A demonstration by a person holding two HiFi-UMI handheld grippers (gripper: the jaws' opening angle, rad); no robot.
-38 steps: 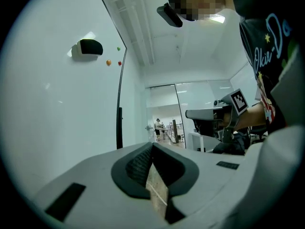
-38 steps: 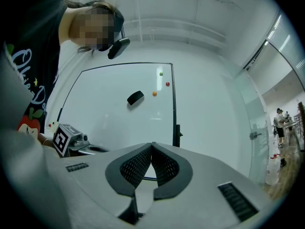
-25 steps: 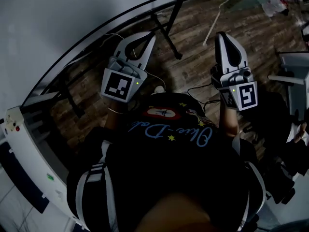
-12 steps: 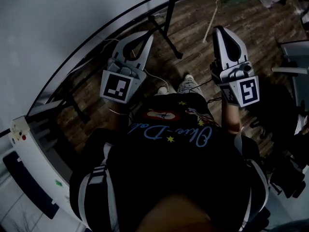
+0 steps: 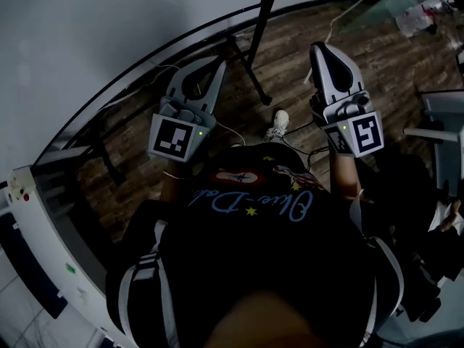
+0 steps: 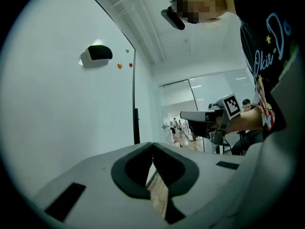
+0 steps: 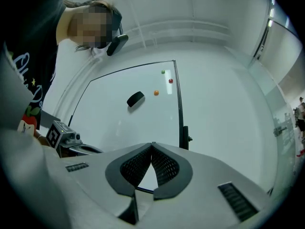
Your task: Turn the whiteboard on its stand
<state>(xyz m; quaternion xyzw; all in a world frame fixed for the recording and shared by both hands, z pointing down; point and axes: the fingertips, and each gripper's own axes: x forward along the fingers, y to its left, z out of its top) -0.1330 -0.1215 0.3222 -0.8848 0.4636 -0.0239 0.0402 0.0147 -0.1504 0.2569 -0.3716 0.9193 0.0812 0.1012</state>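
Note:
The whiteboard [image 5: 87, 35] fills the upper left of the head view, its dark lower frame arcing over the wooden floor. A black stand leg [image 5: 250, 64] runs under it. In the right gripper view the whiteboard [image 7: 138, 118] carries a black eraser [image 7: 135, 98] and three small magnets [image 7: 156, 93]; its side post [image 7: 183, 132] stands straight ahead. My left gripper [image 5: 222, 59] [image 6: 152, 144] is shut and empty, level, close beside the board's face [image 6: 57, 104]. My right gripper [image 5: 317, 48] [image 7: 152, 145] is also shut and empty, short of the board's edge.
A white machine [image 5: 43, 245] stands at the lower left. A glass table [image 5: 413, 6] sits at the top right, grey furniture [image 5: 442, 114] at the right. A thin cable [image 5: 232, 129] and my shoe [image 5: 278, 122] lie on the floor ahead.
My right gripper has shifted a little left and forward toward the board. A shoe has stepped forward into view. Both pairs of jaws stay shut.

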